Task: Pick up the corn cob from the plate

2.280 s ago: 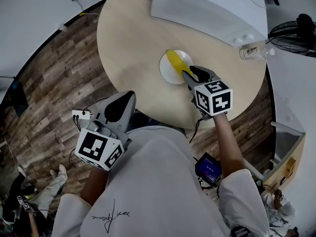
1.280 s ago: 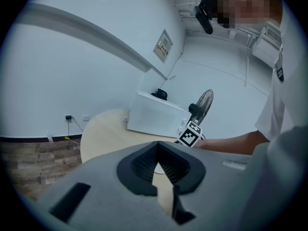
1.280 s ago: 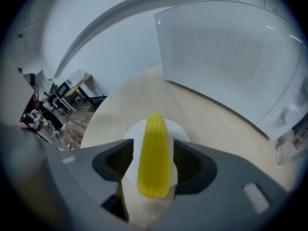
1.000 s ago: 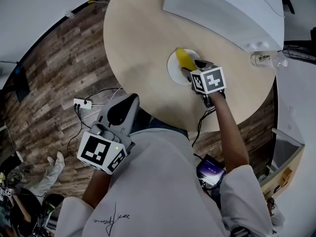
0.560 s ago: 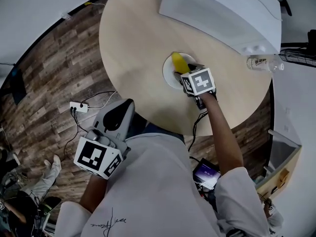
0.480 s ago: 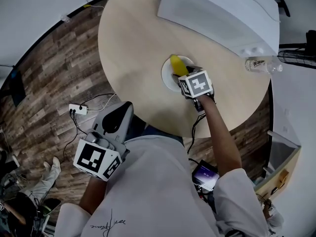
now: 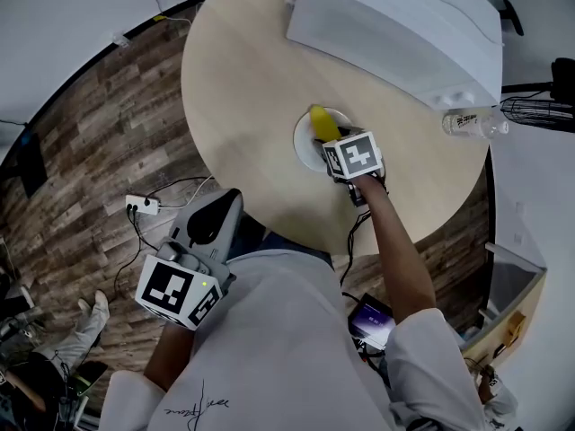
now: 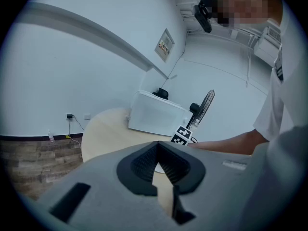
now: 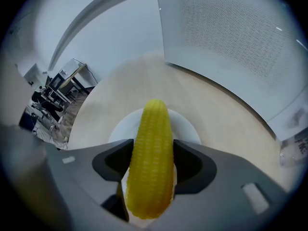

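- Where the plank floor (image 7: 81, 151) ends, a round table (image 7: 243, 79) of pale wood fills the top of the head view.
- A big white box (image 7: 395, 25) with a perforated face sits on the far side of the table.
- A person in a white shirt (image 7: 269, 348) stands at the near edge, with the right arm stretched out over the table and the left arm held in by the body.
- The left gripper (image 8: 157, 148) is off the table beside its near rim, and its jaws are together with nothing between them.
- The right gripper (image 9: 153, 159) points steeply down over the plate (image 9: 187, 125). Its jaws are closing on the corn cob (image 9: 154, 124), and the pads meet its flanks on both sides (the cob's near end pokes out past them towards the camera).
- The small white plate sits about mid-table.
- The yellow corn cob rests on the plate, lengthways between the jaws, with its far tip over the plate's far rim.
- A clear plastic bottle (image 7: 467, 122) lies on its side at the table's right edge, just beside the white box's corner.
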The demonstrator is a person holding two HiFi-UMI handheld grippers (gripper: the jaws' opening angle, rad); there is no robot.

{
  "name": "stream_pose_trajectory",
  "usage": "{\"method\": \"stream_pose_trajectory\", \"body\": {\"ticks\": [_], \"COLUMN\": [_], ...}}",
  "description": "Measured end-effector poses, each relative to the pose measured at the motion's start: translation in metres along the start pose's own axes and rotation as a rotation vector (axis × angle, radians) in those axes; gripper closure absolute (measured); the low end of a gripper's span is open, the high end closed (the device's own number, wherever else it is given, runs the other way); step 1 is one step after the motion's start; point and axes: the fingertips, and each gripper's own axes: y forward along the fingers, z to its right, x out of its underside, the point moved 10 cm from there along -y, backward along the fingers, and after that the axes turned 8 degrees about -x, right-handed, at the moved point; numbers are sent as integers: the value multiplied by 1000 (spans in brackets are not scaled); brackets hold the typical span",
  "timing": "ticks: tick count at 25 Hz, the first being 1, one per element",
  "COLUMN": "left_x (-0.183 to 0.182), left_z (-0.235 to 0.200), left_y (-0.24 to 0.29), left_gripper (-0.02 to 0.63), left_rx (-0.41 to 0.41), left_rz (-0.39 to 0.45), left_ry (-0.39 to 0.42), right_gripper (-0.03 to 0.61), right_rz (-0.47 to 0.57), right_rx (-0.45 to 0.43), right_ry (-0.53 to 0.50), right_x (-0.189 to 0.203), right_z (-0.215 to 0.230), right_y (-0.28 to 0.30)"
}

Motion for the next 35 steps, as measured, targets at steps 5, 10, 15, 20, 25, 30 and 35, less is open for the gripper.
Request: {"method": "stream_pose_trajectory", "body": {"ticks": [5,10,15,20,25,30,35], "left_x": [1,1,0,2,3,5,4], "left_z": [-1,0,-2,0,1,5,6], "left_y": [-4,-9,-14,-18,-23,-23,-26], "left_gripper": [617,617,617,617,617,617,617], "left_rx": [-5,2,1,6,10,23,30], "left_rz": [9,15,33,34,43,46,51], "left_ry": [-6,-11,-37,-25,-25,-22,-14], "right_gripper": [305,305,305,305,307,307,307], "right_rz": [7,5,8,12,20,31,44], "right_rx": [-6,5,23,27,26,27,27], "right_ry": [39,43,38,44,48,58,70], "right_x": [1,2,2,5,7,11,14], "right_z": [1,-3,-6,-7,-10,-10,-12], "right_y": [-2,-6,-11,-15,-20,-24,-29]}}
